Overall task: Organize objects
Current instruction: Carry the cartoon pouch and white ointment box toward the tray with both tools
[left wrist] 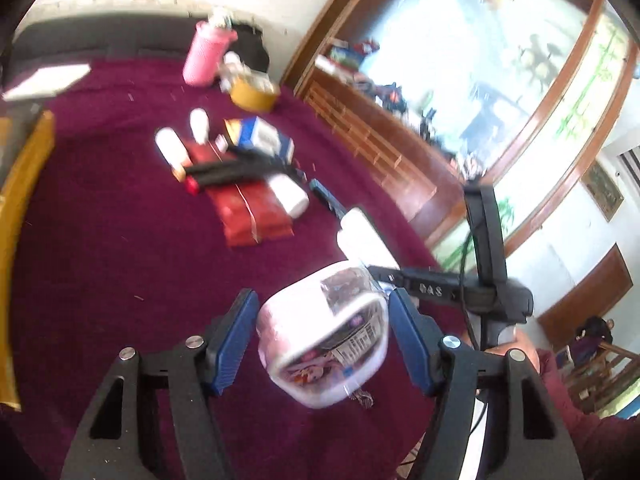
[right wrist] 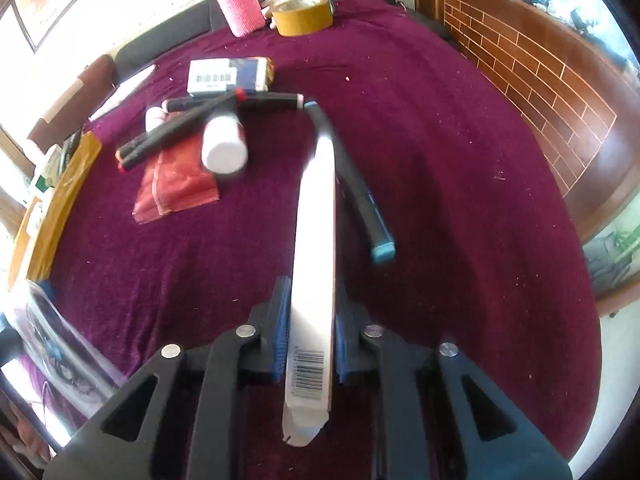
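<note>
My left gripper [left wrist: 322,340] is shut on a plastic-wrapped white pack [left wrist: 324,336] with a printed label, held above the maroon tablecloth [left wrist: 120,260]. My right gripper [right wrist: 310,320] is shut on a long flat white box [right wrist: 314,240] with a barcode, held edge-up; this box [left wrist: 362,236] also shows in the left wrist view, beyond the pack. On the cloth lie a red packet [right wrist: 176,184], a white bottle [right wrist: 224,146], black markers [right wrist: 176,126], a teal-capped marker [right wrist: 360,188] and a blue-white box [right wrist: 230,76].
A pink bottle [right wrist: 240,4] and a roll of brown tape [right wrist: 302,16] stand at the far edge. A yellow box [right wrist: 52,200] lies at the left edge. A wooden cabinet [right wrist: 540,80] borders the right side. The left-hand pack's clear plastic [right wrist: 60,340] shows at lower left.
</note>
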A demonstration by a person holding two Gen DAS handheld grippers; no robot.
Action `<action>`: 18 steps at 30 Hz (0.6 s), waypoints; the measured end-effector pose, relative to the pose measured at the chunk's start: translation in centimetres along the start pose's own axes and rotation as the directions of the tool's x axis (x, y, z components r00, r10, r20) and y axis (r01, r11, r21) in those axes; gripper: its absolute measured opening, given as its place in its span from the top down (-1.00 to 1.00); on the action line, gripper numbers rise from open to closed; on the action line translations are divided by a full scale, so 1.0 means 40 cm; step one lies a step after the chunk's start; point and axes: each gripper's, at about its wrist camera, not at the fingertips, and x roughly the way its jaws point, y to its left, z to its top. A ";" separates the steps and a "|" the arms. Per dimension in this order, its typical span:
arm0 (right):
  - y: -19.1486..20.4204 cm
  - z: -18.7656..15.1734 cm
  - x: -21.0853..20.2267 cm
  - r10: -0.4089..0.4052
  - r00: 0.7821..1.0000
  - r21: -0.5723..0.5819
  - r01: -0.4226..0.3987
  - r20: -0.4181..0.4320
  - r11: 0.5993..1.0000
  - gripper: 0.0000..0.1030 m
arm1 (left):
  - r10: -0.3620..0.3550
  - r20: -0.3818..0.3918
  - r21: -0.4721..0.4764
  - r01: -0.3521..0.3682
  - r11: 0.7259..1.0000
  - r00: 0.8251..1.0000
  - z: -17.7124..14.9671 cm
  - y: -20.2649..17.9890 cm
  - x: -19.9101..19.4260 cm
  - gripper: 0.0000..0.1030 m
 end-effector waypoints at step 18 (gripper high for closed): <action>0.373 0.104 -0.131 0.352 0.933 -0.197 -0.332 0.077 0.922 0.73 | 0.162 0.304 -0.144 -0.123 0.982 0.939 0.074 0.231 -0.350 0.57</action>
